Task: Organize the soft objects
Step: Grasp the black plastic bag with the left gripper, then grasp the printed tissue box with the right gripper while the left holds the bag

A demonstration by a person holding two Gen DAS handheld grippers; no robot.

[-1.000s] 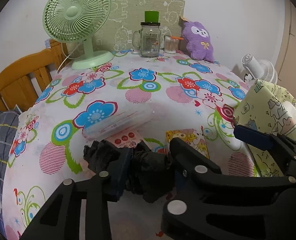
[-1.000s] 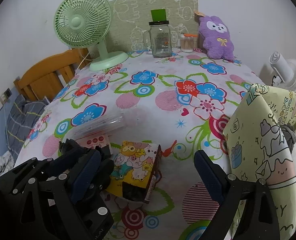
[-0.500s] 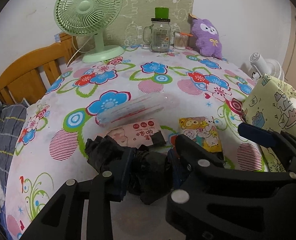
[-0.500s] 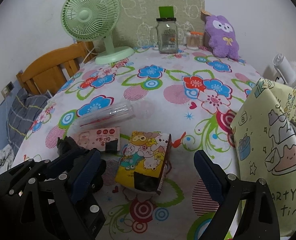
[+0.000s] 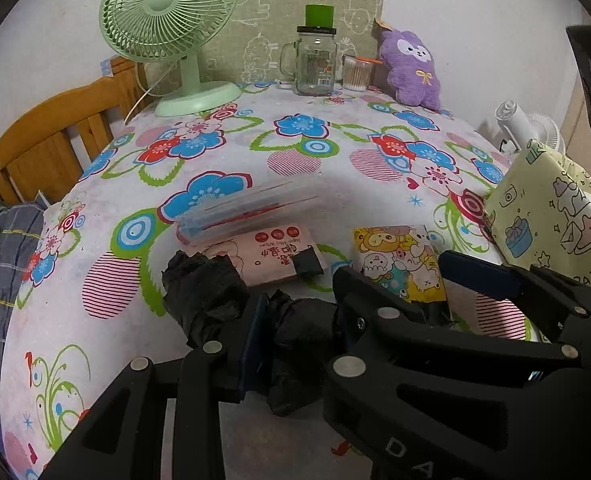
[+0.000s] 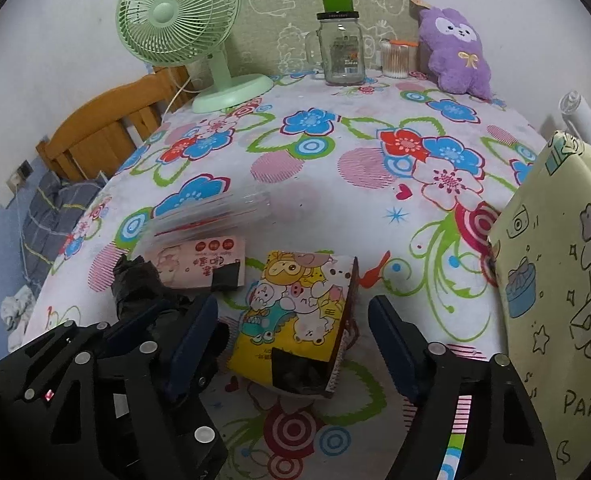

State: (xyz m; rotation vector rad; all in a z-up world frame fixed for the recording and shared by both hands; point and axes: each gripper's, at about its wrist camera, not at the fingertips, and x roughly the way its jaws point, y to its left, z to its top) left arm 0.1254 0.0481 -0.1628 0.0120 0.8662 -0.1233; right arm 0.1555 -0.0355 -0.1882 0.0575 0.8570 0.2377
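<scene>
Left-wrist view: the left gripper (image 5: 299,320) is clamped on a crumpled black plastic bag (image 5: 215,292), its blue-padded jaws pressed against the bag from either side. The bag bulges out to the left of and beyond the jaws and rests on the near part of the floral tablecloth (image 5: 95,208). Just beyond the bag lies a pink tissue pack (image 5: 271,252), and touching that pack's far edge, a clear plastic case (image 5: 247,212).

Right-wrist view: the right gripper (image 6: 293,326) straddles a yellow cartoon-printed tissue pack (image 6: 295,308), which lies between the jaws. The jaws have just been closing, yet both blue pads stand clear of the pack, with tablecloth visible on each side. The pack's near end shows a dark opening. To its left are the pink tissue pack and the black bag, the latter partly hidden behind the left gripper's frame.

At the right edge of the table stands a pale yellow fabric bag (image 6: 555,280) printed with cartoon figures. Along the far edge, from left to right: a green desk fan (image 6: 183,36), a glass mason jar mug (image 6: 341,54) with a green cap, a cotton swab container (image 6: 395,58) and a purple plush toy (image 6: 457,54). A wooden chair back (image 5: 51,144) shows at far left.
</scene>
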